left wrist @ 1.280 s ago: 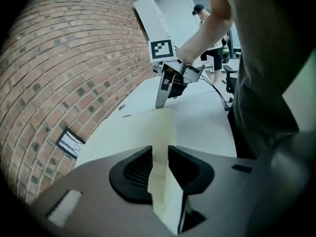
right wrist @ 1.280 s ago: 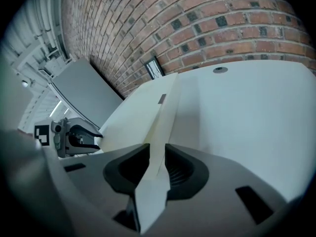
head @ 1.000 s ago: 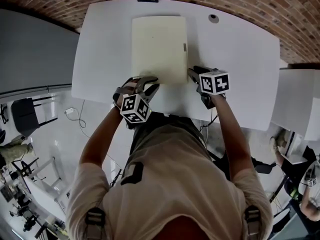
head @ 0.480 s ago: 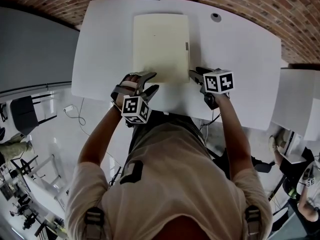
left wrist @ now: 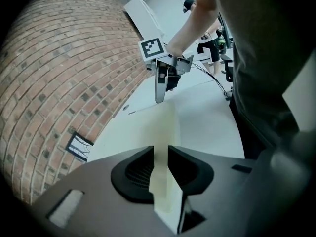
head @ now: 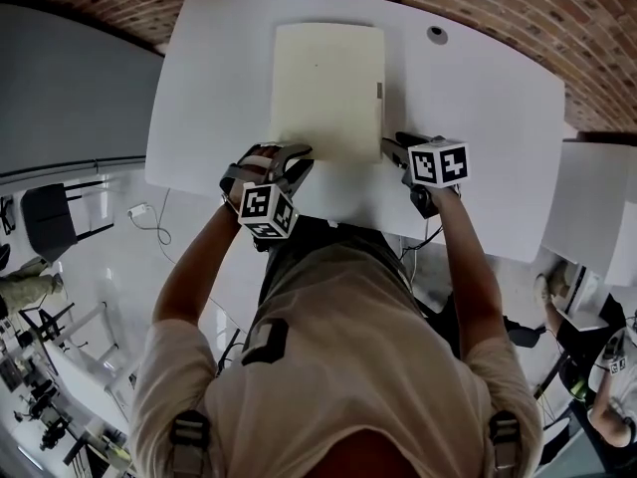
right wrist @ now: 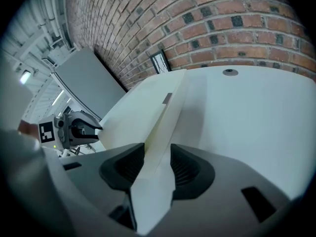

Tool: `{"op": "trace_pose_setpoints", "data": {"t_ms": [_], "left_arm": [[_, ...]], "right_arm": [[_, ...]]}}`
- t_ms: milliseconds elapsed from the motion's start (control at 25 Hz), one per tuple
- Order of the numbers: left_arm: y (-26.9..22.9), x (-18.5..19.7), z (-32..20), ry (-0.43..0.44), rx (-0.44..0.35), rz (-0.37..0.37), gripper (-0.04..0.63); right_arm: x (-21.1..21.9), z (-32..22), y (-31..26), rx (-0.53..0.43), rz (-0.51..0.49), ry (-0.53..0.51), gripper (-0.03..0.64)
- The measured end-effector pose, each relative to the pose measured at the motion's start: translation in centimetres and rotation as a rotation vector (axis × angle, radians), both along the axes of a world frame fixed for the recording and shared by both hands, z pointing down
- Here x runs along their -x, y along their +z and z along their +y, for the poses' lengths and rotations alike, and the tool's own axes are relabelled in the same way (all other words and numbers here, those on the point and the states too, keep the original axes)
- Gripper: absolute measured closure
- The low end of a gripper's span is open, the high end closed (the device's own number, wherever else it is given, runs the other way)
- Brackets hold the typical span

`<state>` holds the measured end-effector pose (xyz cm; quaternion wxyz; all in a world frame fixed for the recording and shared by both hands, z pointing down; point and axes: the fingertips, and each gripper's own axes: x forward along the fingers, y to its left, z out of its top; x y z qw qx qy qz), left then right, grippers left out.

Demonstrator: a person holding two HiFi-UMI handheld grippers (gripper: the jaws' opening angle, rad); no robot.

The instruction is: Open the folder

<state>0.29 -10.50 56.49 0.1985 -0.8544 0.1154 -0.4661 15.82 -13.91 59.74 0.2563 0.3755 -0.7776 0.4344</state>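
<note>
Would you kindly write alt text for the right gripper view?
A cream folder's corner sits, seemingly gripped, between the right gripper's jaws, which have just been opening. It lies on a white table before a brick wall.

The folder (head: 328, 93) is plain pale cream, and the table (head: 478, 127) is white. The wall (head: 518, 13) is red-brown brick, lined with paler mortar. The left gripper (head: 299, 157) and right gripper (head: 390, 145) are dark grey with black ribbed pads (right wrist: 185, 169) – each carries a cube of black-and-white square markers. The person's shirt (head: 348, 366) is beige.
</note>
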Motion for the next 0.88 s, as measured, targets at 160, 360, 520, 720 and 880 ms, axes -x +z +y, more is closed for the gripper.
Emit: {"op": "trace_pose_setpoints", "data": {"t_ms": [160, 360, 520, 720, 880], "left_arm": [[0.2, 0.2, 0.0, -0.028, 0.052, 0.025, 0.511], [0.8, 0.3, -0.1, -0.133, 0.154, 0.111, 0.515], [0.9, 0.4, -0.2, -0.258, 0.258, 0.229, 0.517], [0.1, 0.6, -0.5, -0.388, 0.366, 0.363, 0.517], [-0.3, 0.3, -0.7, -0.389, 0.390, 0.398, 0.517]], "right_arm": [[0.2, 0.0, -0.1, 0.004, 0.005, -0.005, 0.485], [0.2, 0.0, 0.0, 0.010, -0.002, 0.003, 0.485], [0.1, 0.0, 0.1, 0.021, -0.026, 0.013, 0.486], [-0.1, 0.1, 0.2, 0.034, -0.067, 0.035, 0.485], [-0.3, 0.1, 0.1, 0.045, -0.100, 0.062, 0.486]]}}
